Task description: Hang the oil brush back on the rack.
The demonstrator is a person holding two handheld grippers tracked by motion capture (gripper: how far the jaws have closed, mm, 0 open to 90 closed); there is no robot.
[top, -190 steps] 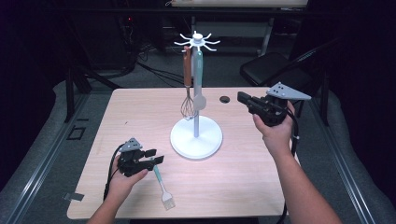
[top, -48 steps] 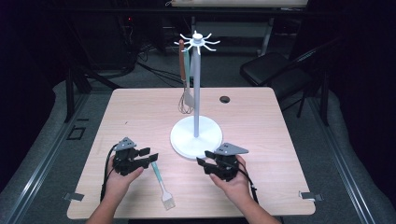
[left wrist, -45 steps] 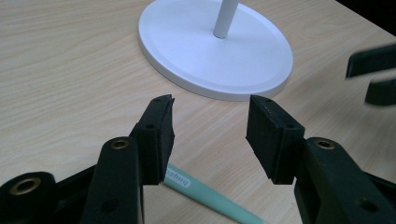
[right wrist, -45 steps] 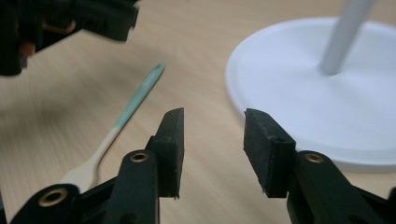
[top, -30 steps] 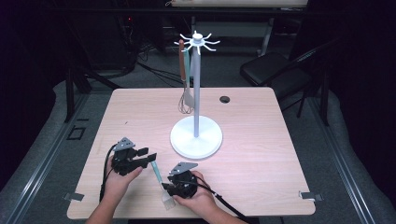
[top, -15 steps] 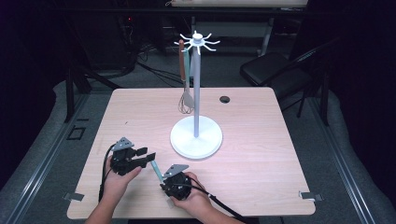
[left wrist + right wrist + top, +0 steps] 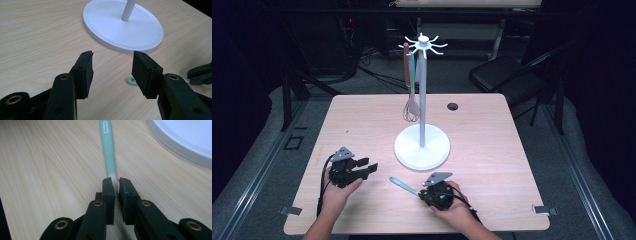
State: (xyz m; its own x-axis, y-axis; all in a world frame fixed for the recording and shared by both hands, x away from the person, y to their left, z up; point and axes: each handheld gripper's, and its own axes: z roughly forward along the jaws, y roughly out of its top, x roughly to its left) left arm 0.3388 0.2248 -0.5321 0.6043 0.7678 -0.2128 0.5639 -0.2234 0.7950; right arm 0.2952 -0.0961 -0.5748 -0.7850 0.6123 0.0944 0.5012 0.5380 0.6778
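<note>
The teal-handled silicone brush [image 7: 403, 185] lies flat on the wooden table [image 7: 492, 150], near the front edge and just in front of the white base of the utensil stand [image 7: 422, 147], apart from that base. Its long axis runs on a slant: the free handle end points toward the left and slightly away from the person, while the pale head end sits toward the right gripper [image 7: 435, 192].

In the right gripper view the handle [image 7: 108, 150] extends straight ahead, in line with the jaws, and its pale neck passes between the two pads. The right gripper [image 7: 116, 185] has just been closing, and the jaws now stand nearly together with the neck of the brush pinched between them. The brush is therefore held at its head end, with the whole handle projecting forward of the grip.

The left gripper [image 7: 362, 170] rests on the table well to the left of the brush, jaws spread and holding nothing. In the left gripper view the tip of the handle [image 7: 131, 80] shows just beyond the right-hand pad, close to but not between the jaws.

Judgement: the right hand carries the next move. Because the grip is at one end, the free handle end will swing widely with any wrist turn; the hanging end must be brought toward the hooks at the top of the stand [image 7: 424, 42], where a whisk [image 7: 411, 107] already hangs.
</note>
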